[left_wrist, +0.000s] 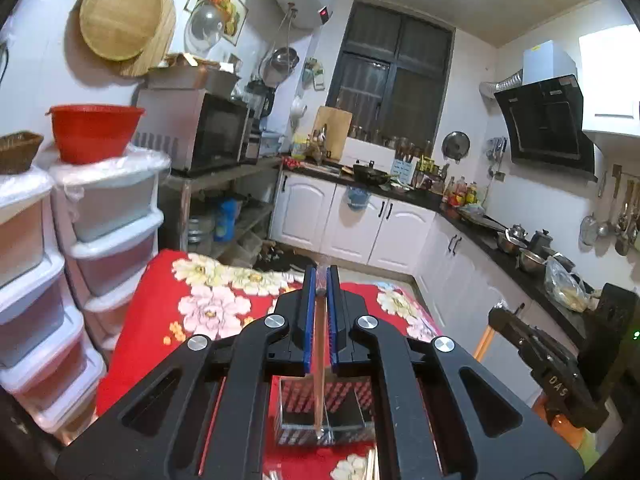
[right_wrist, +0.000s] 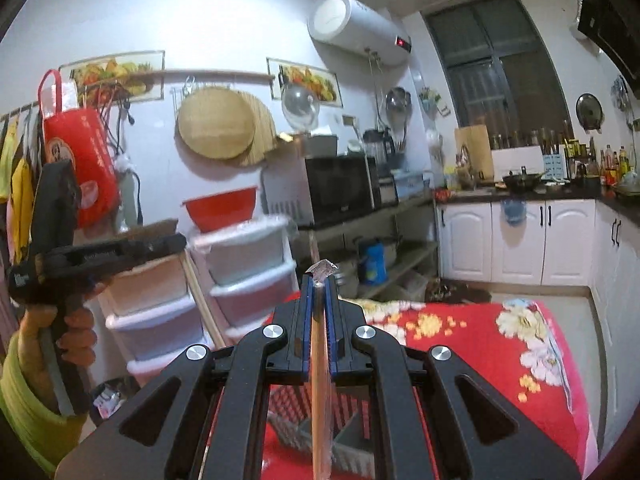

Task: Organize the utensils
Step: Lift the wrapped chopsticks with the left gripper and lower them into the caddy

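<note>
Black gripper (left_wrist: pixel 321 276), blue-lined jaws, seemingly yellow-green sleeve (right_wrist: pixel 28 400)

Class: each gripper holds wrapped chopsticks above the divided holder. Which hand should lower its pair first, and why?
Left, probably. The left gripper holds its chopsticks with the tip already inside the holder; the right gripper looks less centred.

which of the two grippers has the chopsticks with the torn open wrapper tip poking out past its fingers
The right gripper: its plastic-wrapped wooden chopsticks end in a crumpled torn wrapper tip beyond the blue pads. The left gripper's wrapped chopsticks show none.
</note>
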Available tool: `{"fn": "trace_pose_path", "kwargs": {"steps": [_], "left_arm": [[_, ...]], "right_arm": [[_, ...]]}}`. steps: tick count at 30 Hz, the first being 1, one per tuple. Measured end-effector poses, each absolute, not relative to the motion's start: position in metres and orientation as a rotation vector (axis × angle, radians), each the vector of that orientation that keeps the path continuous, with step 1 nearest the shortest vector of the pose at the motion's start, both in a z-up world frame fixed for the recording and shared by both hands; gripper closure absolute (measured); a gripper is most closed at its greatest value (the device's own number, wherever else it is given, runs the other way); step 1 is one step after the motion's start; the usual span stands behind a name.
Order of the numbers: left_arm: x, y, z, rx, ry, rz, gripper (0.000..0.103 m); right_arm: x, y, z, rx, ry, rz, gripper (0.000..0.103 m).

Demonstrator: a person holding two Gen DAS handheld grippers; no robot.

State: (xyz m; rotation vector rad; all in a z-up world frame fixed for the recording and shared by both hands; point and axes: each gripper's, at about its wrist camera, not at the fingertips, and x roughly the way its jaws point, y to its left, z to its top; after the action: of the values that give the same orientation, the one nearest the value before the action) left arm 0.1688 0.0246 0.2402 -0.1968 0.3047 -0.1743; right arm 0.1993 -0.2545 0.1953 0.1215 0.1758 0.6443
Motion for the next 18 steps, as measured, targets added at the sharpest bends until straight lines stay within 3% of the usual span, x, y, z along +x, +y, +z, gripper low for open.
{"fn": "trace_pose_path", "kwargs": {"steps": [9,18], "left_arm": [[0.192,0.006,0.231,-0.169,0.290,-0.156,0.102],[0.216,0.003,0.190,-0.172,0.341,-0.147,0.102]], "right_arm": [[0.228,-0.257,0.205,0.165,0.096,0.622,0.097],[0.252,-0.251,0.171,0.120,0.069,0.551,0.097]]}}
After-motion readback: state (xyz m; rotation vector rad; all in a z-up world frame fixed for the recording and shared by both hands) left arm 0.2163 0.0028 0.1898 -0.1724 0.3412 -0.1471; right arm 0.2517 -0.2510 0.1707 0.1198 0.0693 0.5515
